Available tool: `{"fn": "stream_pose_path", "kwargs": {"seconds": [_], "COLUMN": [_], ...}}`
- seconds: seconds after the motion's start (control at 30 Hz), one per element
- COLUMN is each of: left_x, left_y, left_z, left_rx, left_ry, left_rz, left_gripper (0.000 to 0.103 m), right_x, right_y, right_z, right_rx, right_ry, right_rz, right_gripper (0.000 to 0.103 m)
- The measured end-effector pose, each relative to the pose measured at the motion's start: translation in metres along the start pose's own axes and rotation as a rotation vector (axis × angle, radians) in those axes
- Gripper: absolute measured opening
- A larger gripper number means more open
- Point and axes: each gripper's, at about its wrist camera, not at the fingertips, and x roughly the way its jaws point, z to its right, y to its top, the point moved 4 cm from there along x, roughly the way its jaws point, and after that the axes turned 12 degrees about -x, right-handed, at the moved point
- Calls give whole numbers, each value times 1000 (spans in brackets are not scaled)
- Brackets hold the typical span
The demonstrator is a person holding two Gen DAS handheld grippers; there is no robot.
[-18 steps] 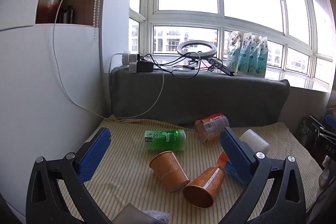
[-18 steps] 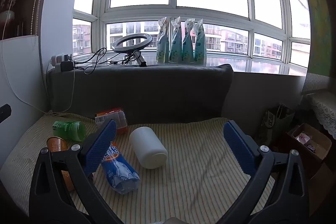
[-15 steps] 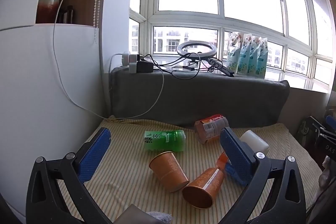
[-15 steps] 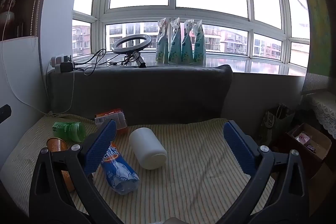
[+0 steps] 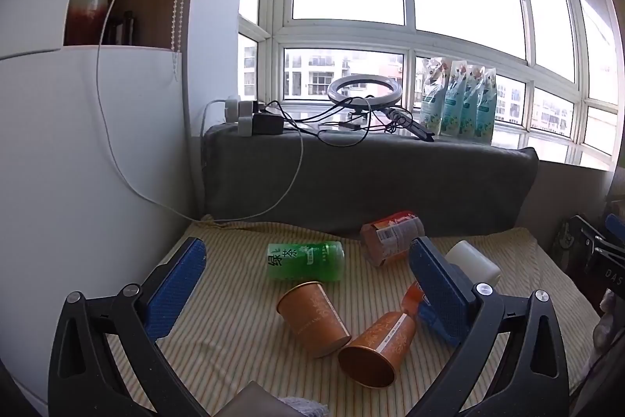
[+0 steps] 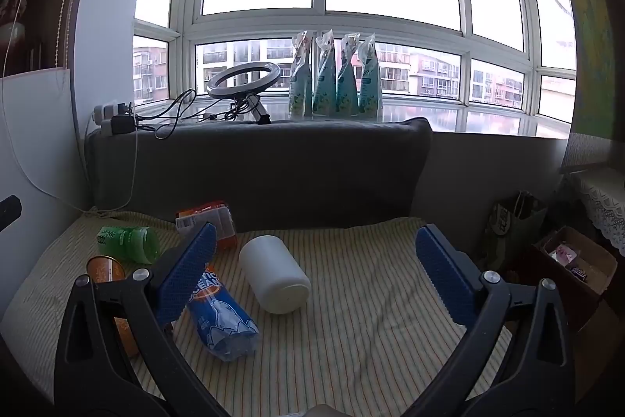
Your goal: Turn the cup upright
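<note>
On the cream striped cushion [image 5: 234, 323], two orange patterned paper cups lie tipped over. The nearer cup [image 5: 377, 350] points its open mouth toward the camera; the other cup [image 5: 312, 315] lies just beside it, touching a green tea bottle [image 5: 305, 260]. Both sit between and below the left tool [image 5: 308, 286], whose blue pads stand wide apart, holding nothing. The right tool [image 6: 316, 268] is likewise spread, above a white plastic jar [image 6: 275, 274] and a blue-labelled bottle [image 6: 218, 311].

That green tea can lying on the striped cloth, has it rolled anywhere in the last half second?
No. The green tea can lies in the same spot in the left wrist view, just below the grey cushion, with the orange cup in front.
</note>
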Motion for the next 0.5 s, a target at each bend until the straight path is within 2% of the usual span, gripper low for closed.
{"fn": "stream_pose_path", "kwargs": {"seconds": [0.5], "left_x": [5], "left_y": [-2], "left_z": [0], "left_rx": [5], "left_ry": [6], "left_rz": [-11], "left_gripper": [103], "right_x": [1], "right_y": [-3], "right_z": [-2], "right_rx": [2], "right_ry": [-3], "right_rz": [-9], "right_gripper": [103]}}
